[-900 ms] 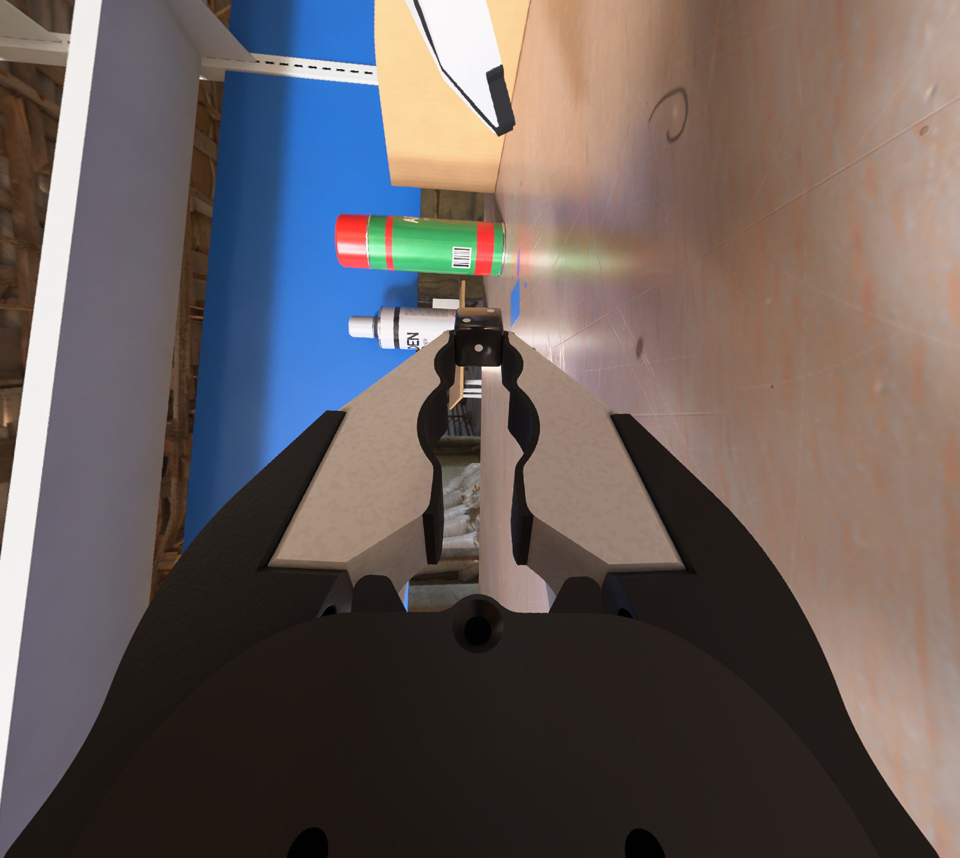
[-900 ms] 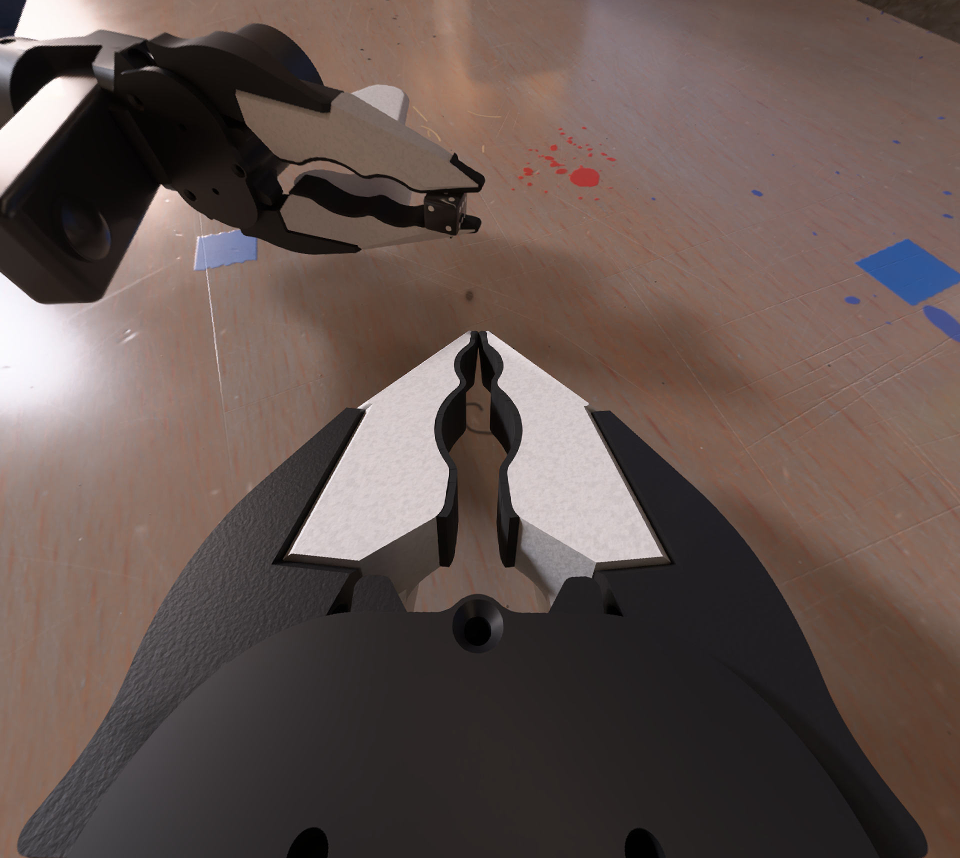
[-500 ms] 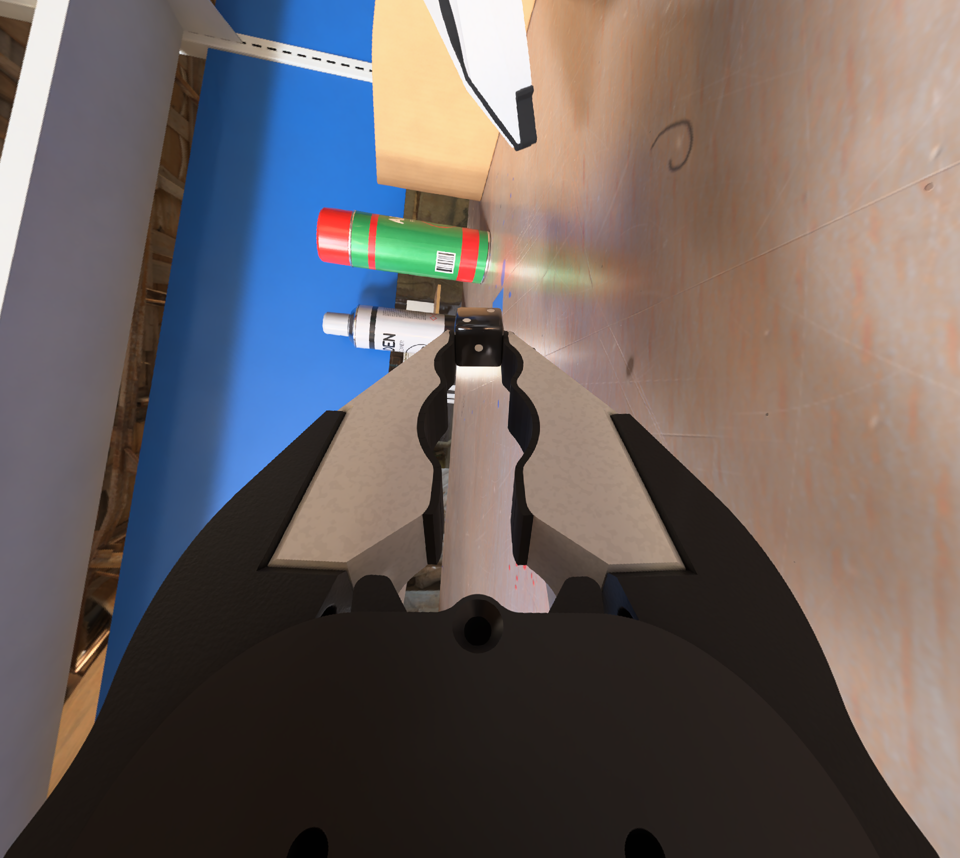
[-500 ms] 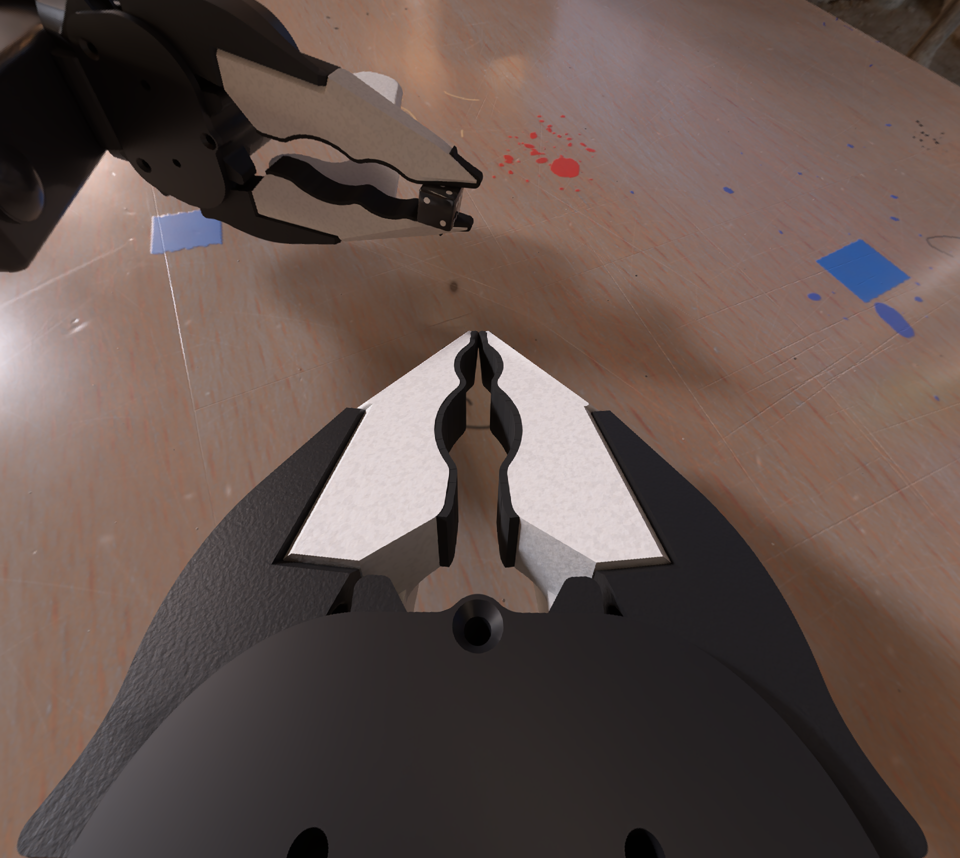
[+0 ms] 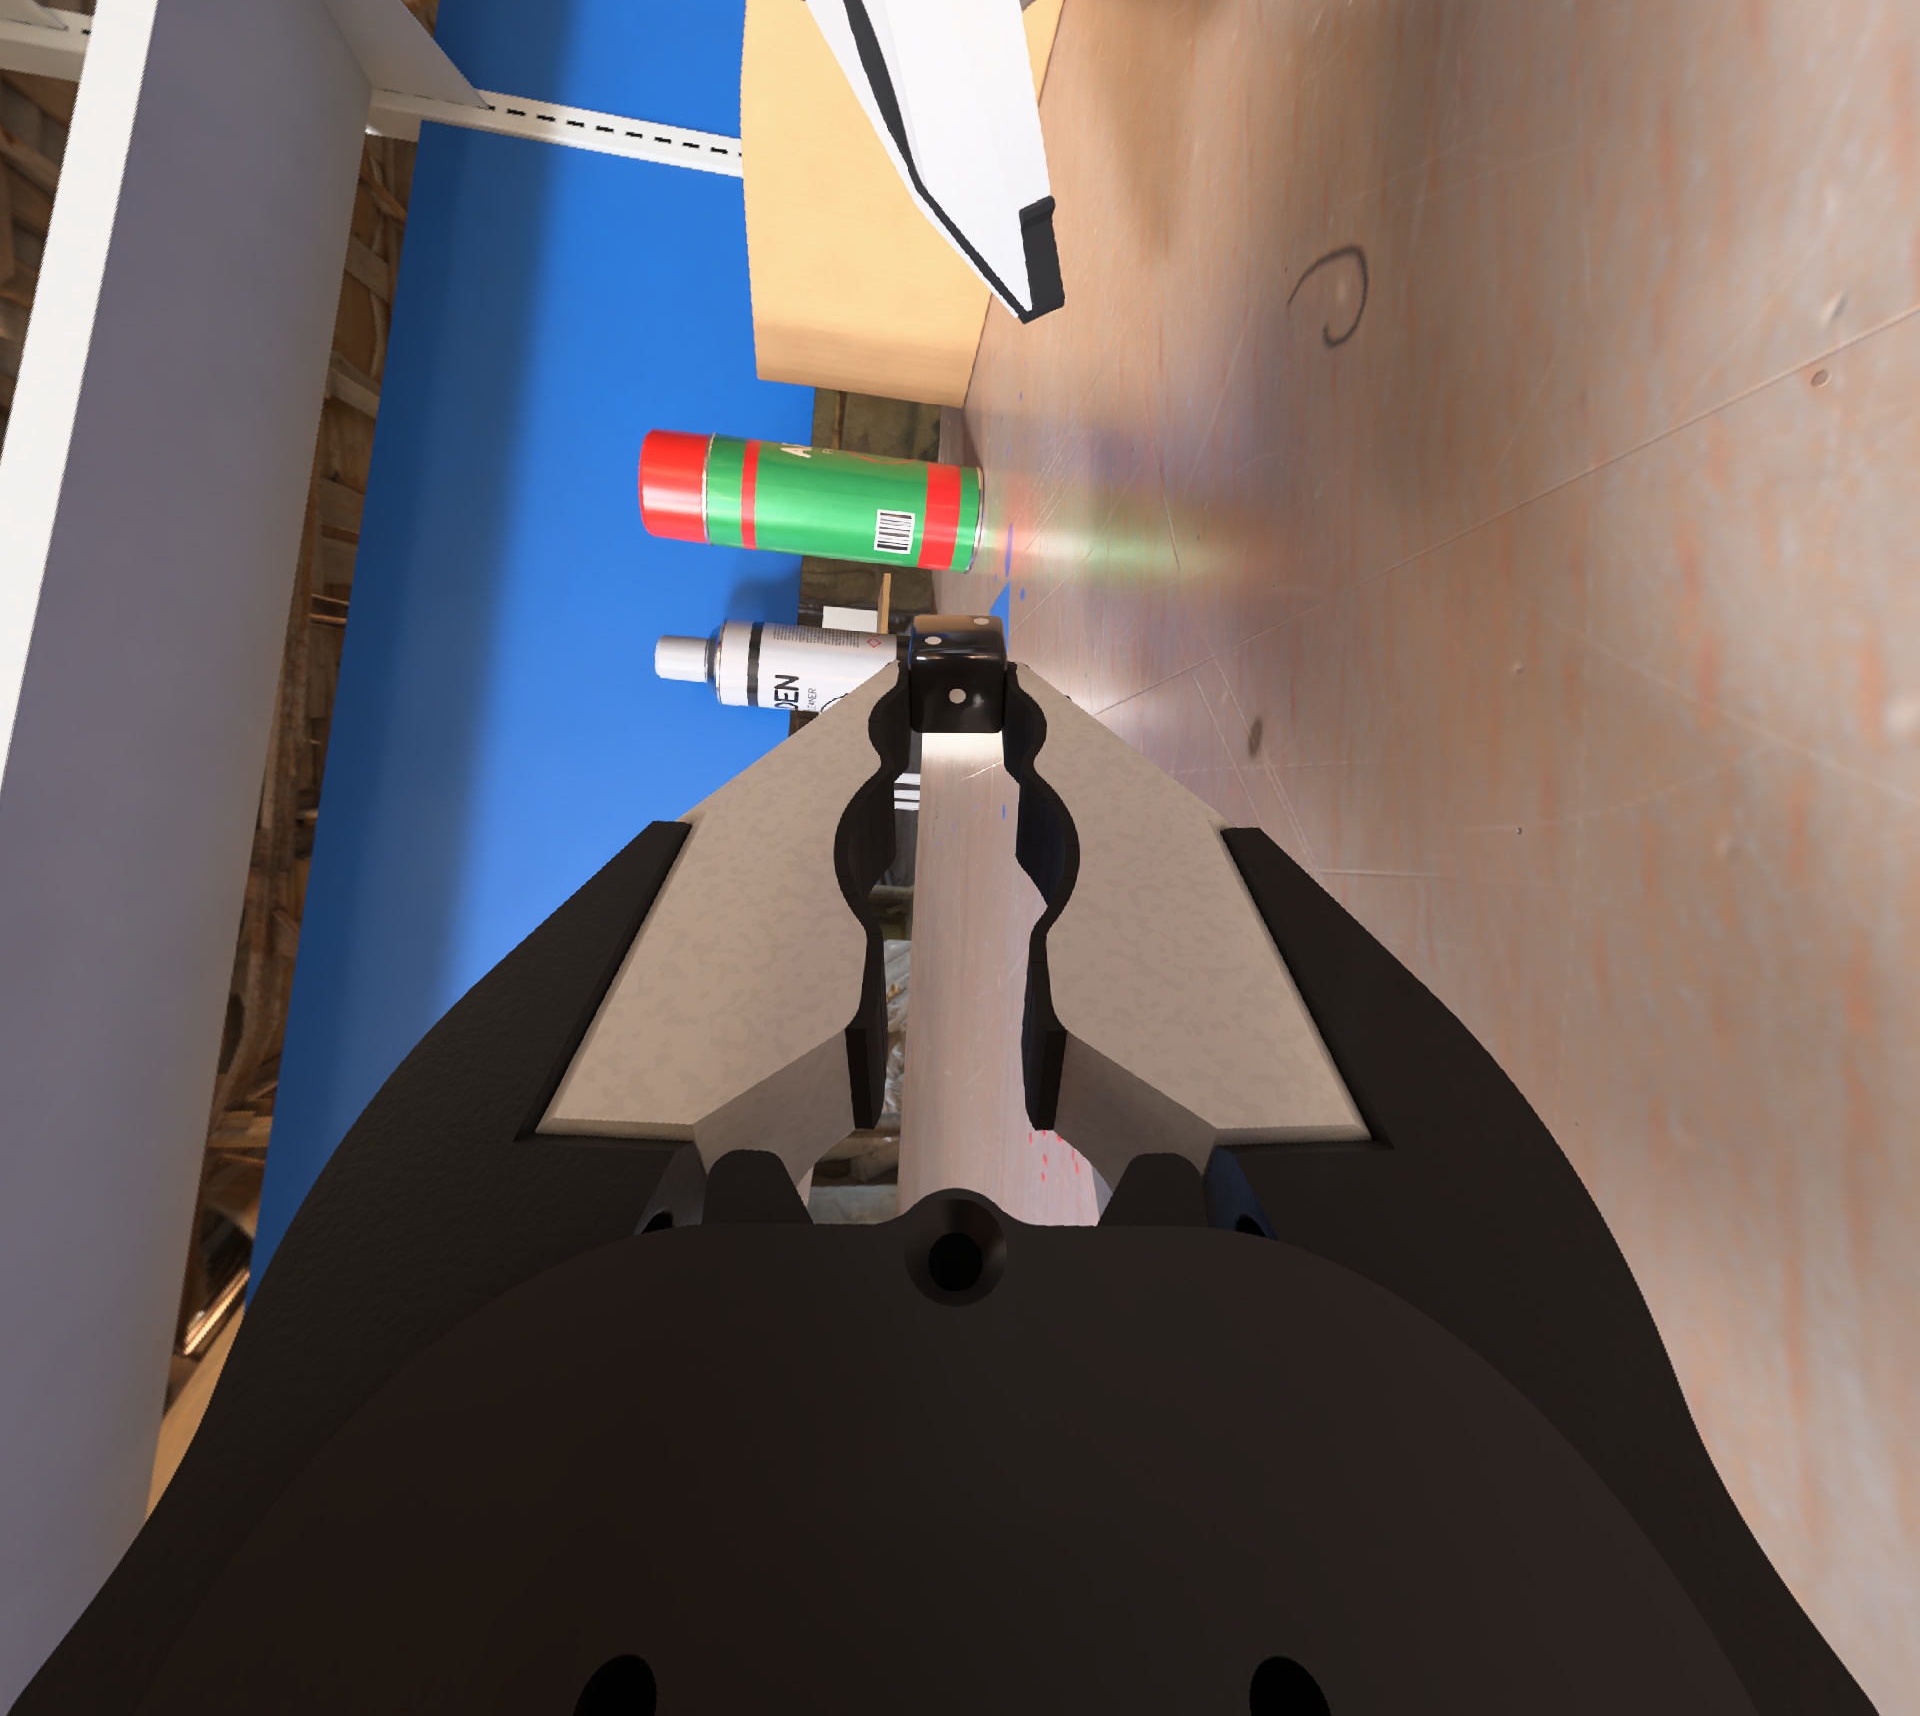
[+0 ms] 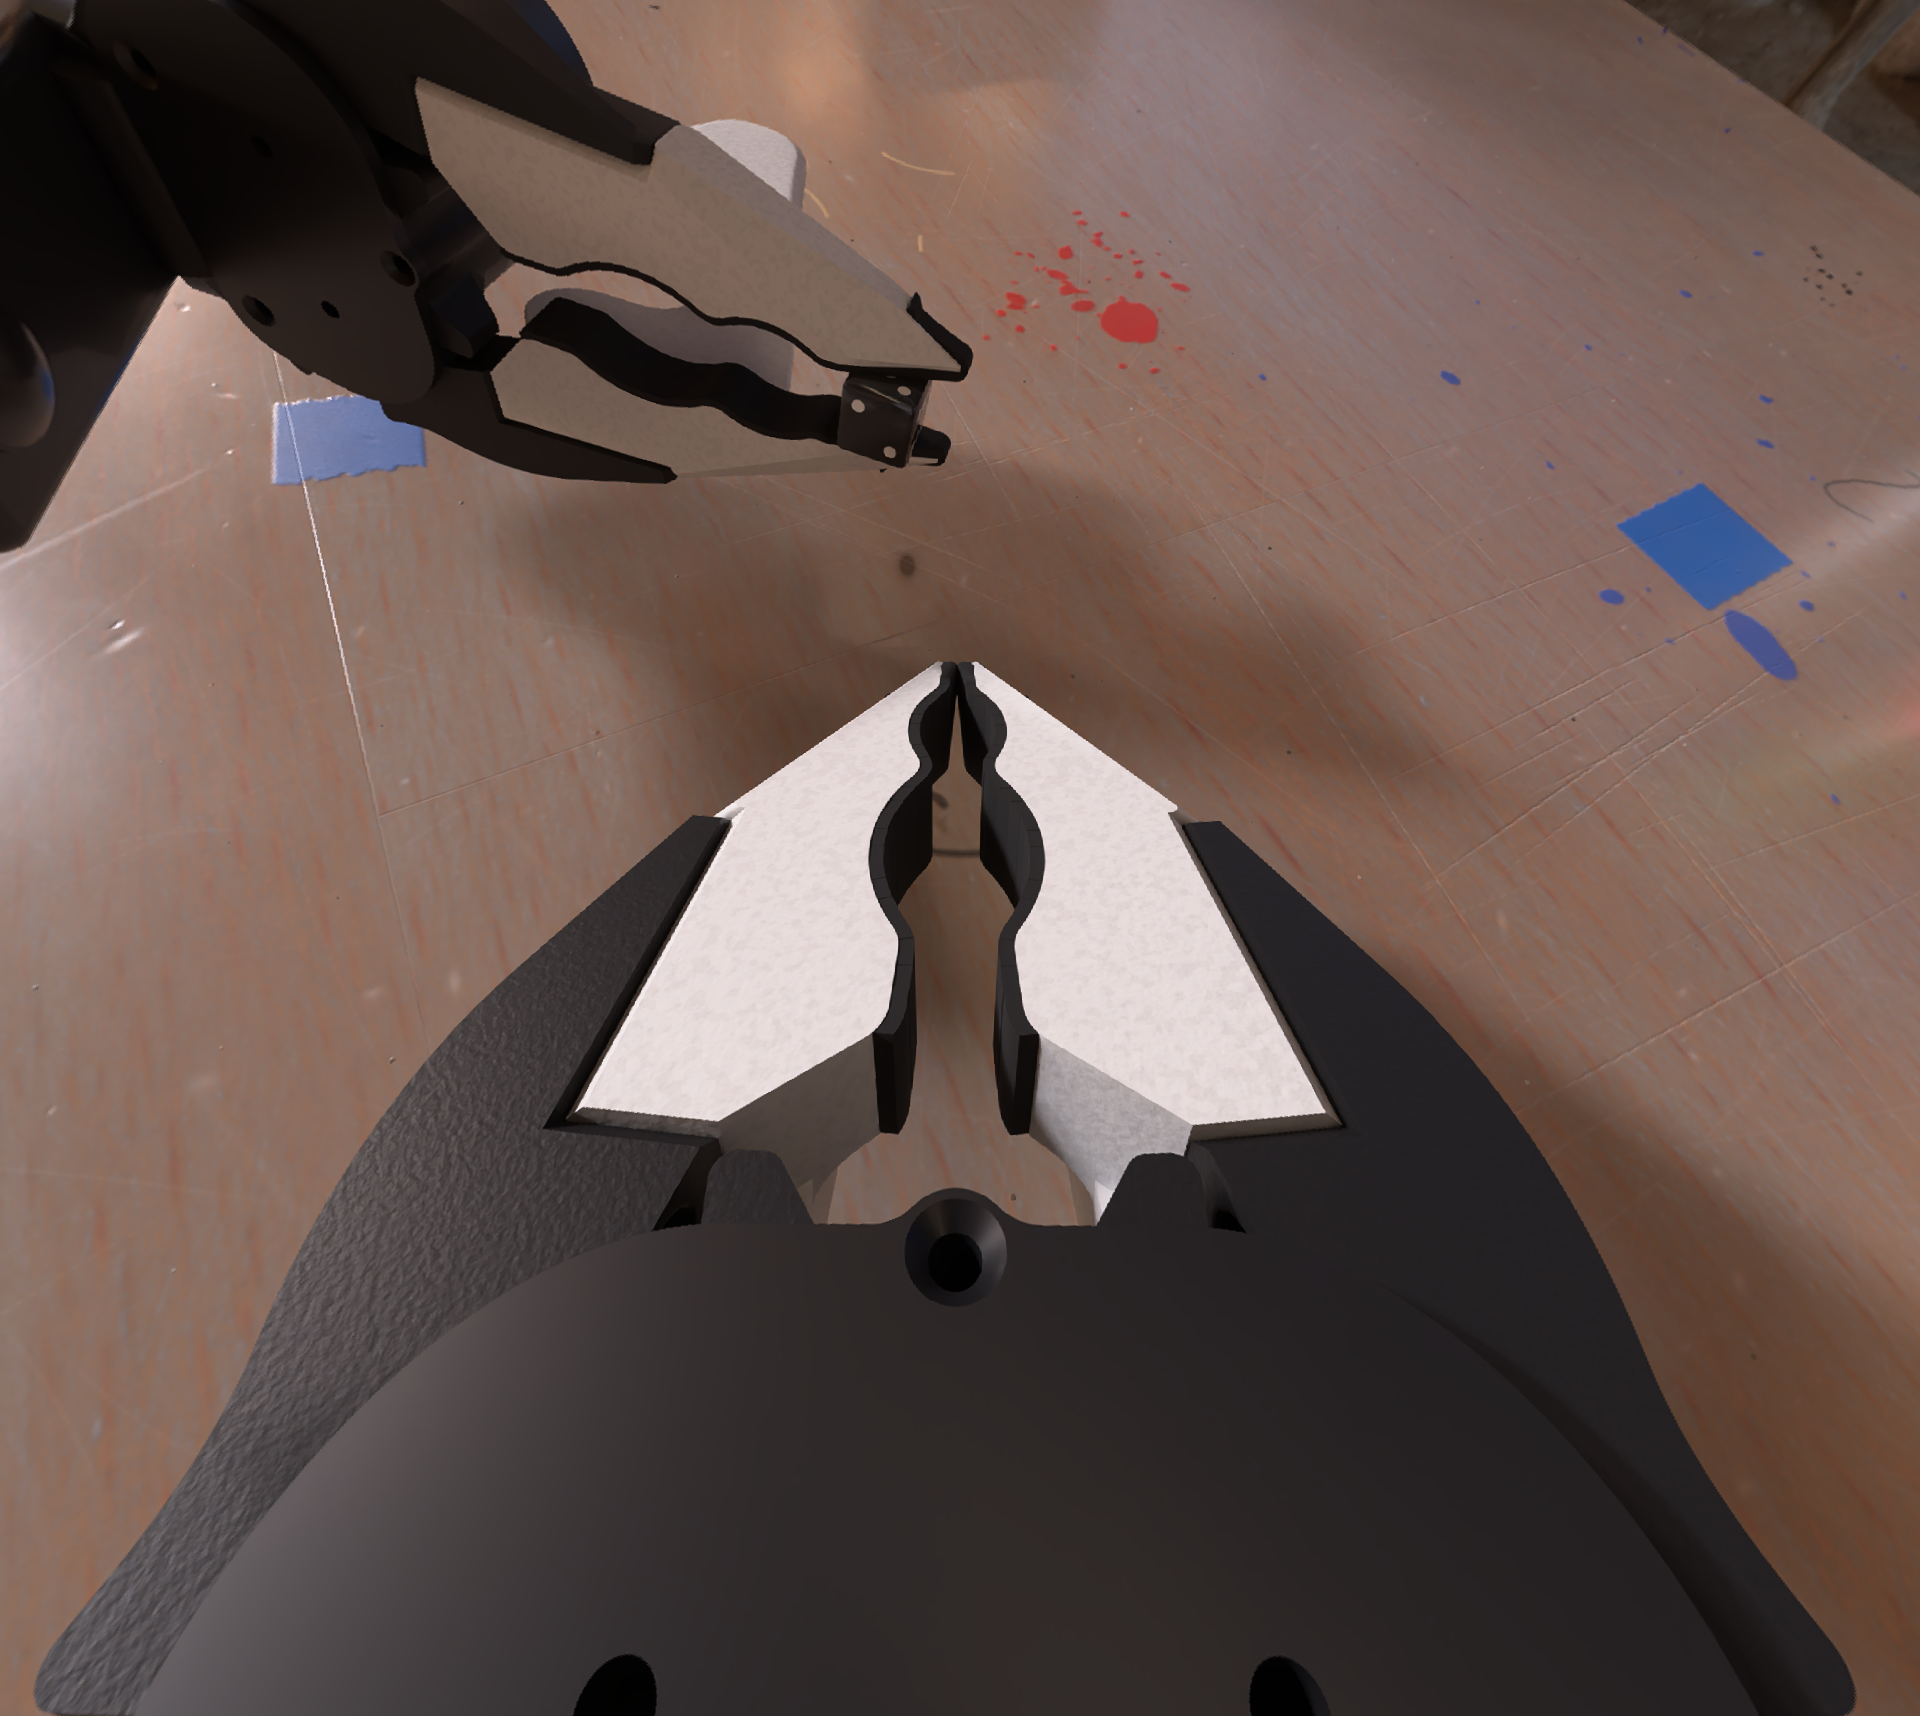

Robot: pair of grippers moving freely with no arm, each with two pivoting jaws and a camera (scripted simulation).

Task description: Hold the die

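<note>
The small black white-pipped die is pinched at the tips of the left gripper, held sideways above the scratched wooden tabletop; the right gripper is kept level, tips pressed together, empty.

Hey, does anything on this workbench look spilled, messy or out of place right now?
Red paint spatter and blue drips stain the tabletop. Otherwise tidy: the left gripper pinches the black die squarely above it.

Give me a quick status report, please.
Left tongs shut on die, above table. Right tongs shut, empty. Nothing in the way.
</note>
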